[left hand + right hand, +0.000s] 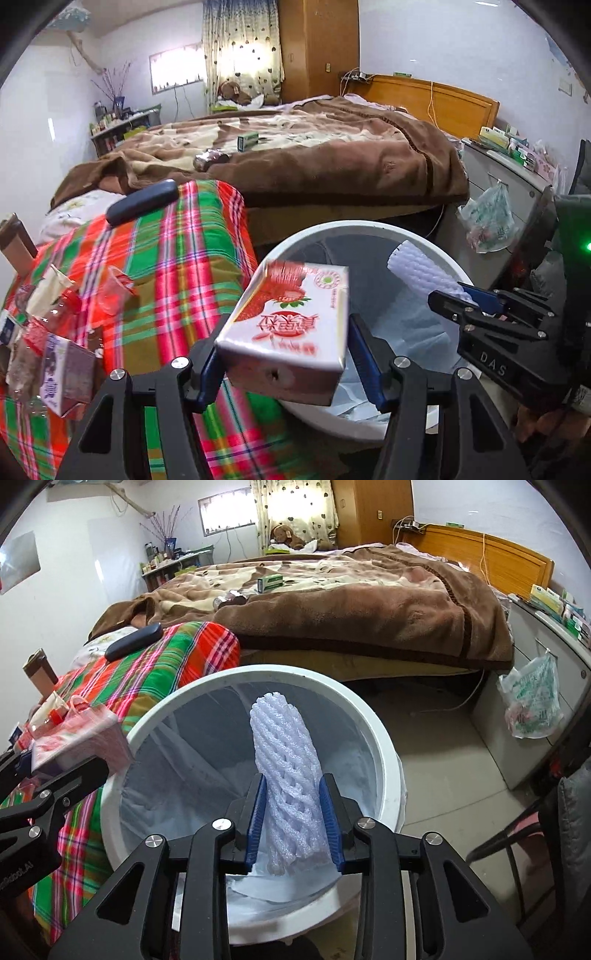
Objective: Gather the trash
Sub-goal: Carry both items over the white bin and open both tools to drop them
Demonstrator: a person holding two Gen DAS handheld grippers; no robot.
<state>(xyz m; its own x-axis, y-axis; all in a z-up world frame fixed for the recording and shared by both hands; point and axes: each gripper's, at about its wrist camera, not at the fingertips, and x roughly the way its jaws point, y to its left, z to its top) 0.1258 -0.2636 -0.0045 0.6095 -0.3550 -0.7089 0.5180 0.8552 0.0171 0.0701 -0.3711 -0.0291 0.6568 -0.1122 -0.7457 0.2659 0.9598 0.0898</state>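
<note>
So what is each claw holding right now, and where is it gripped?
Left claw: strawberry milk carton, gripped across its sides near the base. Right claw: white foam net sleeve between the pads at its lower end; firm grip unclear.

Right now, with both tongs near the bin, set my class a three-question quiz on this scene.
1. True or false: the left tongs hold a carton.
2. What do the right tongs have between them? A) foam net B) bottle C) remote
3. What colour is the bin?

Key: 1 true. 2 A, the foam net, over the bin. 3 white.
</note>
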